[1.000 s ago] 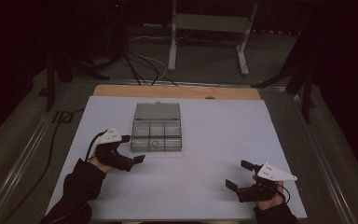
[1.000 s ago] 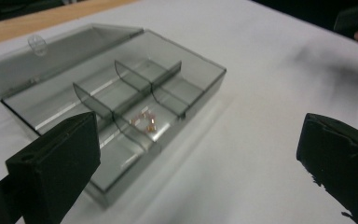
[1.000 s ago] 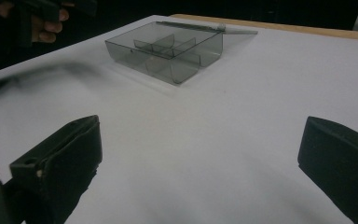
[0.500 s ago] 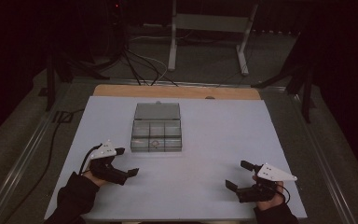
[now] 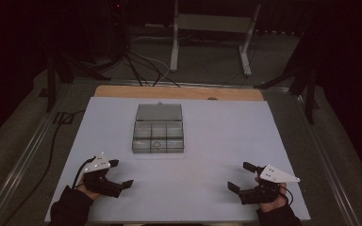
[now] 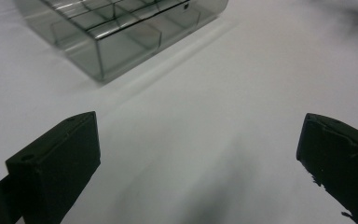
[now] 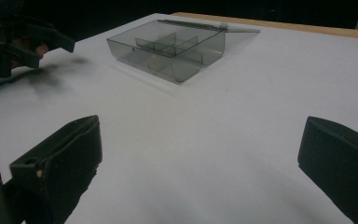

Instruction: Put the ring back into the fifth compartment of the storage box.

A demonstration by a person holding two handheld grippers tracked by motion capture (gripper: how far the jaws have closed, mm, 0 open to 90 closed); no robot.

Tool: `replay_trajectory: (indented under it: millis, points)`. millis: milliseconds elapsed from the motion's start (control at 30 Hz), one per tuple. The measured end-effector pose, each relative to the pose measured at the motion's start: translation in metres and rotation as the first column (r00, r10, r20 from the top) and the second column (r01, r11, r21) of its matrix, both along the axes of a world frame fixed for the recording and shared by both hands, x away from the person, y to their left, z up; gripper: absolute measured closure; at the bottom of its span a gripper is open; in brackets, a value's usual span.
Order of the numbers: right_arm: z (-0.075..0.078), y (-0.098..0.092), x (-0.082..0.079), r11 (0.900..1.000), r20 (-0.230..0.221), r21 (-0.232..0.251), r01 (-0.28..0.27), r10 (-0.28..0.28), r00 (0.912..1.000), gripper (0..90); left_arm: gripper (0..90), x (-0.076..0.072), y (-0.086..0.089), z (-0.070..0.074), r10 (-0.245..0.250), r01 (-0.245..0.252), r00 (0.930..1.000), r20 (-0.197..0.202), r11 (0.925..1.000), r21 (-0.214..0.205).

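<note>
A clear smoky plastic compartment box (image 5: pixel 158 133) sits at the middle of the white table (image 5: pixel 217 141), its lid folded back flat behind it. Something small lies in a front compartment; I cannot make it out. My left gripper (image 5: pixel 121 174) rests near the front left edge, open and empty, well short of the box (image 6: pixel 116 28). My right gripper (image 5: pixel 242 177) sits near the front right edge, also open with nothing between its jaws. In the right gripper view the box (image 7: pixel 168 49) lies ahead and the left gripper (image 7: pixel 51 39) shows at the far left.
A wooden strip (image 5: pixel 179 92) runs along the table's far edge. Beyond it stand a metal frame's legs (image 5: pixel 207 42) and cables (image 5: pixel 141 66) on the dark floor. Metal rails (image 5: pixel 23 155) flank the table.
My left gripper has pulled back from beside the box toward the front left edge of the table. The right gripper has stayed where it was.
</note>
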State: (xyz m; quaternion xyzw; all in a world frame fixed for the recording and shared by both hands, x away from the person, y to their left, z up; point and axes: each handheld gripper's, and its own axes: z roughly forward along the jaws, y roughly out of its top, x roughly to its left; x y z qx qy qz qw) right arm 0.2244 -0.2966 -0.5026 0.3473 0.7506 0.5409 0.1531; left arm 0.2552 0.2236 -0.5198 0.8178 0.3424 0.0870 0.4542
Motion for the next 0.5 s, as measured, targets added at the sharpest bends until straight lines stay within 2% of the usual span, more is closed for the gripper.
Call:
replay_trajectory:
  millis: [100,233,500]
  points:
    - [0.000,0.000,0.000,1.0000,-0.002,0.001,0.000,0.000,1.0000,0.0,0.8,-0.006,0.009,0.000,0.019,-0.019,0.9998,0.006,0.9996,-0.019]
    - [0.000,0.000,0.001,1.0000,-0.004,0.001,-0.001,0.001,1.0000,0.0,0.8,-0.007,0.012,0.000,0.031,-0.031,0.9995,0.002,0.9989,-0.036]
    - [-0.001,0.000,0.001,1.0000,-0.004,0.000,-0.005,0.005,1.0000,0.0,0.8,-0.006,0.012,-0.002,0.023,-0.023,0.9997,-0.001,0.9986,-0.048]
